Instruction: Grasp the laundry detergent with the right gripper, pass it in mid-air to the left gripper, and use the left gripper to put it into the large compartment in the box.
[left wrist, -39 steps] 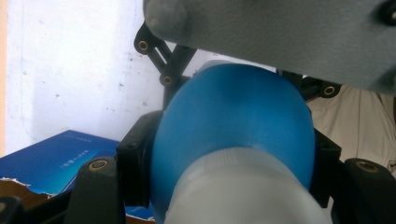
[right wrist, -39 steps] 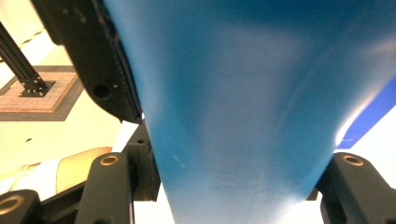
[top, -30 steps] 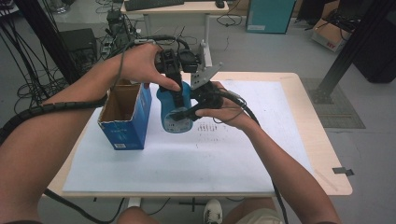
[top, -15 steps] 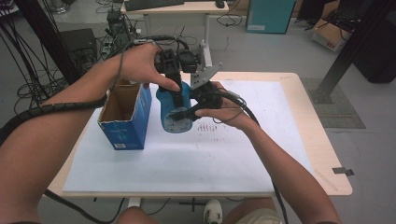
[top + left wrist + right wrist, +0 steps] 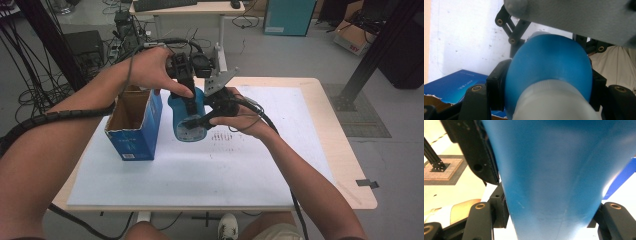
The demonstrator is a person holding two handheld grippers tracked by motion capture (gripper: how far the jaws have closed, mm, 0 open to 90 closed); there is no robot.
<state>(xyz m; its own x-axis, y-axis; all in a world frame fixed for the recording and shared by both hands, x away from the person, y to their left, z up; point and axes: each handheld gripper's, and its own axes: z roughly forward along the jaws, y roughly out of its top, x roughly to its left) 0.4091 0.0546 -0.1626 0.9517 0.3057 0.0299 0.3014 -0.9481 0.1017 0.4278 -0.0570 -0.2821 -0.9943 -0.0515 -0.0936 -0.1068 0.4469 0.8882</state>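
Both tongs gripping one blue bottle above the table

The left tongs are clamping the blue bottle near its top, the right tongs are squeezing its lower body, holding it upright just beside the open blue box on the white table.

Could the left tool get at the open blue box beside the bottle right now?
Probably not as things stand: the left tool is shut on the blue bottle, which the right tool also grips. The box sits close by, open-topped and unblocked, so it must let go first.
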